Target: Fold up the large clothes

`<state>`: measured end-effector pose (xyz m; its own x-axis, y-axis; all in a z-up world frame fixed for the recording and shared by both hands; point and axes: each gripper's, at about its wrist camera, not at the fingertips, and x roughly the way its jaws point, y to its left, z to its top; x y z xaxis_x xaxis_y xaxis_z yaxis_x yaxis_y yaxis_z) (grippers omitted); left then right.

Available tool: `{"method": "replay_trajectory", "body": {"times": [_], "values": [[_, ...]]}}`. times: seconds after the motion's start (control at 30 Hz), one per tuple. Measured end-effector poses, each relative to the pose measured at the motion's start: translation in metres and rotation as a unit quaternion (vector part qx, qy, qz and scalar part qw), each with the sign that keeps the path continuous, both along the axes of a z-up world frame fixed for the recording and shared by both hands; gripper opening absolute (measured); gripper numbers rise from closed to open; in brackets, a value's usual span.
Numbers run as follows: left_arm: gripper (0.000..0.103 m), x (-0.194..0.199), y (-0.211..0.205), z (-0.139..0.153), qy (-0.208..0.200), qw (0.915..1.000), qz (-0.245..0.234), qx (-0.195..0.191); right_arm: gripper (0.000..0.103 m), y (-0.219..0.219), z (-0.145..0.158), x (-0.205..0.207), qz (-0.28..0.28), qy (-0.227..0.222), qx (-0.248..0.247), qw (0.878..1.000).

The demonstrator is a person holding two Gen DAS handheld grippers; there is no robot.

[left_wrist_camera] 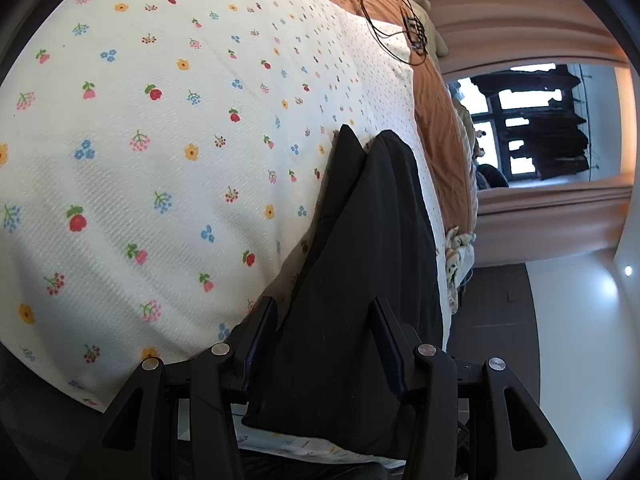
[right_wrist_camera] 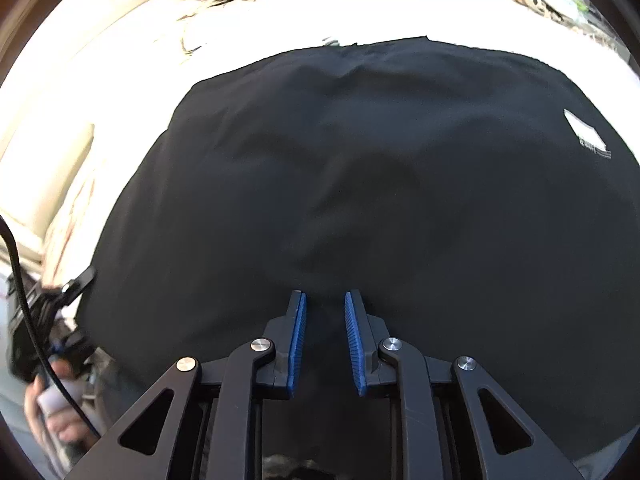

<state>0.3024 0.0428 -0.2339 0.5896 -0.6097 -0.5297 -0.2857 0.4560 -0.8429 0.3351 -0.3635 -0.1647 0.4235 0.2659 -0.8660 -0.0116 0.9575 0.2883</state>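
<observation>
Black cloth, a large garment (right_wrist_camera: 360, 184), lies spread on the bed (left_wrist_camera: 160, 140), over its flowered white cover. It is smooth, with soft wrinkles and a small white label (right_wrist_camera: 586, 136) near one edge. The left gripper (left_wrist_camera: 324, 316) jaws grip a thick fold of the garment. The right gripper (right_wrist_camera: 325, 304) jaws stand narrow over the garment; I cannot tell if they pinch it.

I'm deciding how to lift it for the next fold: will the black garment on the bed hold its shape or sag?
The black garment will probably sag: it shows soft ripples and lies moulded to the floral bedspread. Between the left gripper fingers it stands in a loose peaked fold, so it looks light and floppy. Its smooth weave may slip from the right gripper.
</observation>
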Motion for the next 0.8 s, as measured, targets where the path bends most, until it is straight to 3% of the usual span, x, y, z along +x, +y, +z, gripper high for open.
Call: {"method": "replay_trajectory", "body": {"times": [0.07, 0.47, 0.8], "values": [[0.044, 0.001, 0.0, 0.0, 0.007, 0.9999, 0.01, -0.001, 0.022, 0.0, 0.001, 0.014, -0.002, 0.001, -0.002, 1.0], [0.035, 0.003, 0.001, -0.005, 0.026, 0.999, 0.036, -0.006, 0.022, -0.023, 0.007, 0.091, -0.034, -0.006, -0.003, 0.999], [0.026, 0.001, 0.0, -0.006, 0.035, 0.9982, 0.045, -0.02, 0.022, -0.031, 0.014, 0.126, -0.038, -0.009, 0.001, 0.999]]}}
